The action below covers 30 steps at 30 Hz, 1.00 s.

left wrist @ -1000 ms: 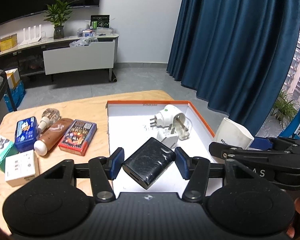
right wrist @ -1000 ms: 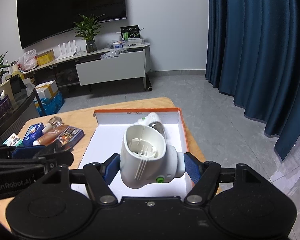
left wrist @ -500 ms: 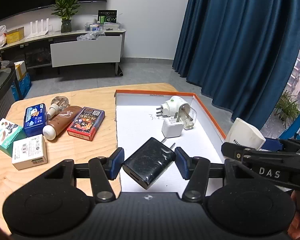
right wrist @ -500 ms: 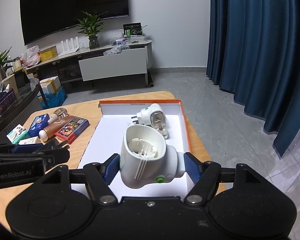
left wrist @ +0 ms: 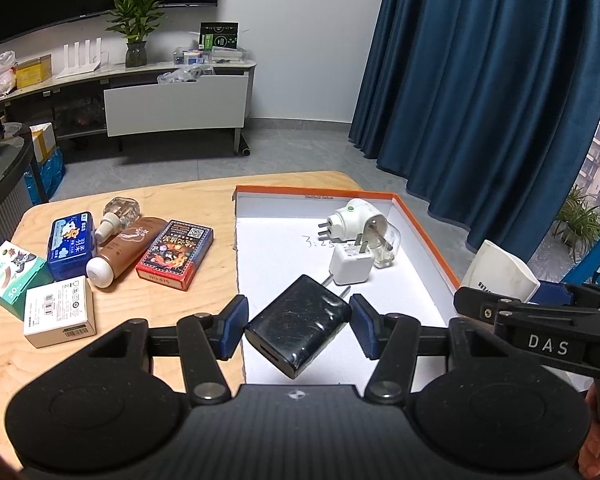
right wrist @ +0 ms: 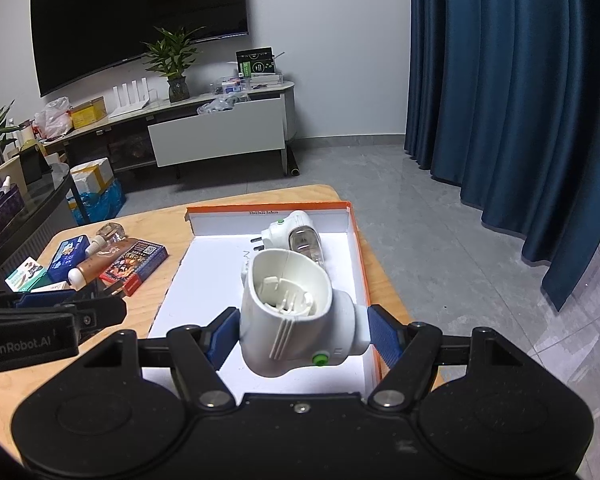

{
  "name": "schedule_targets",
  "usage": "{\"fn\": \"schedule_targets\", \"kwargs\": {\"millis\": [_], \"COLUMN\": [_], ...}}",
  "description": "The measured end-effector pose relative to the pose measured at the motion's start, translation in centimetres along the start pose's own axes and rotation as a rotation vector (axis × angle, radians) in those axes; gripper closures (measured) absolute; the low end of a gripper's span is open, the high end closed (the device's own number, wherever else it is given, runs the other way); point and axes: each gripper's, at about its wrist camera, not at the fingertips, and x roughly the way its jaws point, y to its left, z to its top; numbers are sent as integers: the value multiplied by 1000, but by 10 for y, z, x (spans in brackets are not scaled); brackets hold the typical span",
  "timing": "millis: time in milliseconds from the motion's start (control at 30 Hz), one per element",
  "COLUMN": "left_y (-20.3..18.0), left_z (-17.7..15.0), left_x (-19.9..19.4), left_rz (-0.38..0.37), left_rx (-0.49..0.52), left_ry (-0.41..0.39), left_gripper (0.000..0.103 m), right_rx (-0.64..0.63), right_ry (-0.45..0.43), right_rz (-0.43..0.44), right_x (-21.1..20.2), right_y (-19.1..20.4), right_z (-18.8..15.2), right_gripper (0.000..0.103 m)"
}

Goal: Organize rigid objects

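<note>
1. Lowest in the left wrist view, the left tool [left wrist: 298, 325] pinches a black charger [left wrist: 298, 325] between its blue pads; the charger hangs over the near part of the white tray [left wrist: 414, 280], just inside its left edge.
2. The black charger lies slantwise: its long axis runs from lower right to upper left of the frame, the socket end toward the camera and its two prongs toward the far side.
3. Lowest in the right wrist view, the right tool [right wrist: 298, 330] pinches a white plug-in device [right wrist: 296, 316], pads on both its sides. Its open cup end faces up and away, and a green button sits low on its near face. It hangs over the near right part of the tray [right wrist: 220, 256].
4. The tray's orange rim runs along the far and right sides; bare white floor lies in its middle and left.
5. Mid-tray, a small white charger [left wrist: 350, 266] stands with prongs up, touching a second white plug-in device [left wrist: 358, 222] with a clear bottle, near the far right corner.
6. Left of the tray on the wooden counter [left wrist: 204, 200], a card box [left wrist: 174, 254], a brown tube [left wrist: 128, 250], a blue box [left wrist: 70, 246], a small glass bottle [left wrist: 118, 212], a green box [left wrist: 8, 268] and a white box [left wrist: 60, 310] cluster close together.
7. The counter's far edge is rounded; grey floor [left wrist: 300, 148] lies open beyond it, up to blue curtains [left wrist: 492, 92] at right.
</note>
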Motion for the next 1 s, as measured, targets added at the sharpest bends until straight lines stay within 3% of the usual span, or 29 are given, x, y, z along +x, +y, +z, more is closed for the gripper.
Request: {"fn": "schedule_targets", "kwargs": {"millis": [1000], "left_y": [-6], "left_z": [22], "left_x": [30], "left_rz": [2], "left_rx": [14], "left_ry": [6], "left_gripper": [47], "right_rx": [-3], "right_ry": [-3], "right_rz": [-10], "right_x": [30], "right_y": [-4], "right_z": [20], "right_gripper": [19]}}
